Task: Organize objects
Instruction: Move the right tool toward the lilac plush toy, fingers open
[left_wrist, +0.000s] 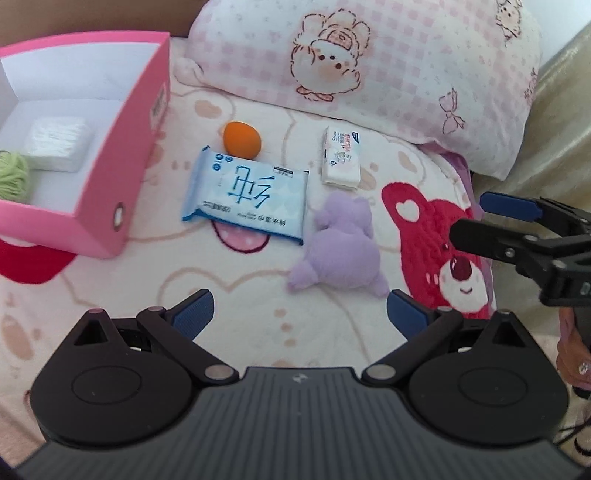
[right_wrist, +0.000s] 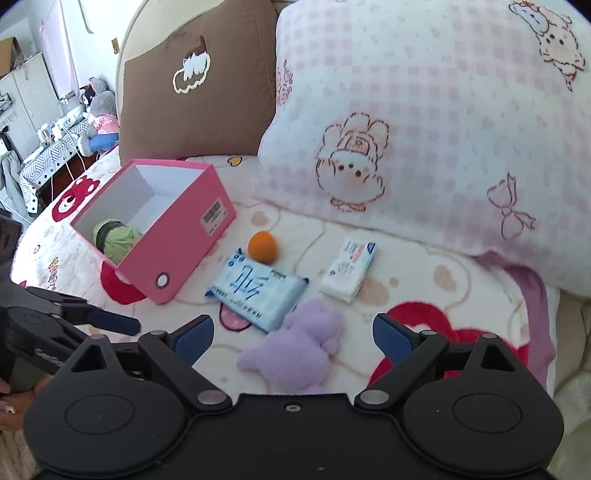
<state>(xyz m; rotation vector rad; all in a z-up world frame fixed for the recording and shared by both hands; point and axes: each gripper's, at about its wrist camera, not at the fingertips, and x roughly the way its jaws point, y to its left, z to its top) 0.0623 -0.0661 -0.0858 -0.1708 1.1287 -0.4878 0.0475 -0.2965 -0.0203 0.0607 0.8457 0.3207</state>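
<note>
1. Both grippers hover over the bed with nothing held: the left gripper (left_wrist: 300, 309) has its blue pads spread wide apart, and so does the right gripper (right_wrist: 293, 334)
2. In the left wrist view, the right gripper shows at 3 o'clock, fingers parted and empty
3. At 9 to 10 o'clock in that view sits the pink box (left_wrist: 144, 110), open on top, holding a green yarn ball (left_wrist: 13, 176) and a white packet (left_wrist: 57, 143)
4. Near the centre lies the blue wipes pack (left_wrist: 246, 195) flat on the blanket (left_wrist: 258, 332), with the orange ball (left_wrist: 242, 139) touching its far edge at 12 o'clock
5. A white tissue pack (left_wrist: 341, 158) lies at 1 o'clock, apart from the wipes
6. Nearest the left gripper's fingers, the purple plush toy (left_wrist: 341, 249) lies just beside the wipes
7. Behind everything rests the pink checked pillow (left_wrist: 388, 55)
</note>
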